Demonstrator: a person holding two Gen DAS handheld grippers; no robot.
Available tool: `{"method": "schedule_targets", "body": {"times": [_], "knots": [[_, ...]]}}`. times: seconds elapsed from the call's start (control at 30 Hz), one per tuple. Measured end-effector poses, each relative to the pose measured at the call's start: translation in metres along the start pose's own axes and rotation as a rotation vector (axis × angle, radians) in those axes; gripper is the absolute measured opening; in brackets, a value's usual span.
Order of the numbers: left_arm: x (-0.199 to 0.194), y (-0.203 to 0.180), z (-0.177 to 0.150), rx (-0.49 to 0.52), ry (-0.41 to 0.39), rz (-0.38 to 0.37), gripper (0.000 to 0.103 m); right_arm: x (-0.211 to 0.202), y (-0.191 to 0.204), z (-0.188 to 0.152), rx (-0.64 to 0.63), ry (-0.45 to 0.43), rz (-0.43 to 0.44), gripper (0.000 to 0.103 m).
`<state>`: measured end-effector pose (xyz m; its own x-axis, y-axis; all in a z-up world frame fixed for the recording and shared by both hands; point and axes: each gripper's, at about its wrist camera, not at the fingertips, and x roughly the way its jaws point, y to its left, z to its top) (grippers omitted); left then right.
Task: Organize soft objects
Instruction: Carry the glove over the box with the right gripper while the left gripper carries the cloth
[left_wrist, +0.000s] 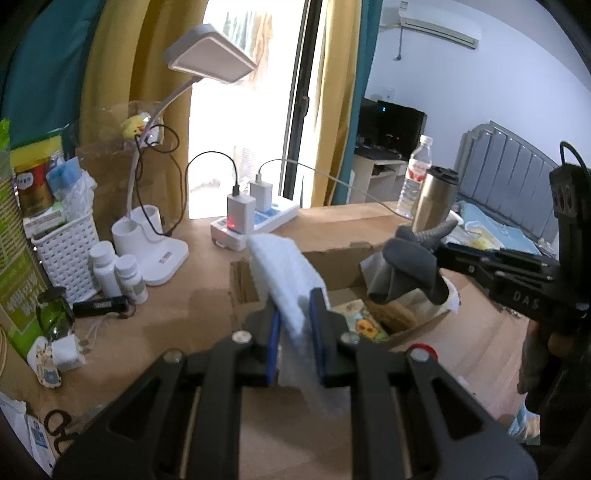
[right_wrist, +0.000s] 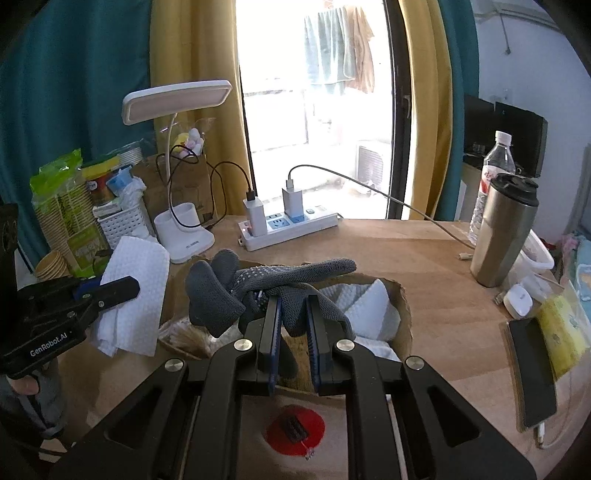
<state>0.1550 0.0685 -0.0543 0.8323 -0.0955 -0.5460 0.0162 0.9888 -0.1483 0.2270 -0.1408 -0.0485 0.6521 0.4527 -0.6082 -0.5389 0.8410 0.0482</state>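
My left gripper (left_wrist: 294, 295) is shut on a white textured cloth (left_wrist: 284, 273), which hangs above the near left side of an open cardboard box (left_wrist: 332, 258). In the right wrist view the same white cloth (right_wrist: 135, 295) shows at the left, held in the left gripper (right_wrist: 129, 286). My right gripper (right_wrist: 293, 299) is shut on a grey dotted glove (right_wrist: 258, 284), held over the box (right_wrist: 404, 306). The left wrist view shows that grey glove (left_wrist: 406, 269) above the box's right side, pinched by the right gripper (left_wrist: 441, 254). Inside the box lie white cloths (right_wrist: 365, 306) and other soft items (left_wrist: 365, 325).
On the wooden desk (right_wrist: 424, 258) stand a white lamp (left_wrist: 162, 254), a power strip (right_wrist: 291, 229) with chargers, a steel tumbler (right_wrist: 504, 232), a water bottle (right_wrist: 495, 166), a white basket (left_wrist: 66, 254) and pill bottles (left_wrist: 118, 273). A phone (right_wrist: 533, 369) lies at the right, a red disc (right_wrist: 295, 428) near the front.
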Motion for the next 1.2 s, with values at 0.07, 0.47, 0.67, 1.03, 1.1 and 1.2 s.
{"method": "schedule_targets", "body": {"times": [0.07, 0.47, 0.67, 1.03, 1.1, 1.2], "knots": [[0.004, 0.003, 0.002, -0.001, -0.002, 0.002, 0.016, 0.005, -0.001, 0.002, 0.002, 0.002, 0.001, 0.014], [0.029, 0.014, 0.009, -0.013, 0.01, 0.001, 0.016, 0.035, 0.001, 0.009, -0.002, 0.035, 0.03, 0.014], [0.042, 0.018, 0.012, -0.011, 0.02, -0.001, 0.016, 0.049, 0.0, 0.013, 0.005, 0.043, 0.037, 0.014], [0.068, 0.021, 0.014, -0.019, 0.049, -0.016, 0.016, 0.074, -0.002, 0.018, 0.016, 0.057, 0.053, 0.015], [0.072, 0.022, 0.014, -0.02, 0.055, -0.019, 0.017, 0.078, -0.001, 0.018, 0.016, 0.061, 0.054, 0.015], [0.078, 0.023, 0.014, -0.018, 0.066, -0.026, 0.017, 0.085, 0.0, 0.018, 0.017, 0.072, 0.059, 0.015]]}}
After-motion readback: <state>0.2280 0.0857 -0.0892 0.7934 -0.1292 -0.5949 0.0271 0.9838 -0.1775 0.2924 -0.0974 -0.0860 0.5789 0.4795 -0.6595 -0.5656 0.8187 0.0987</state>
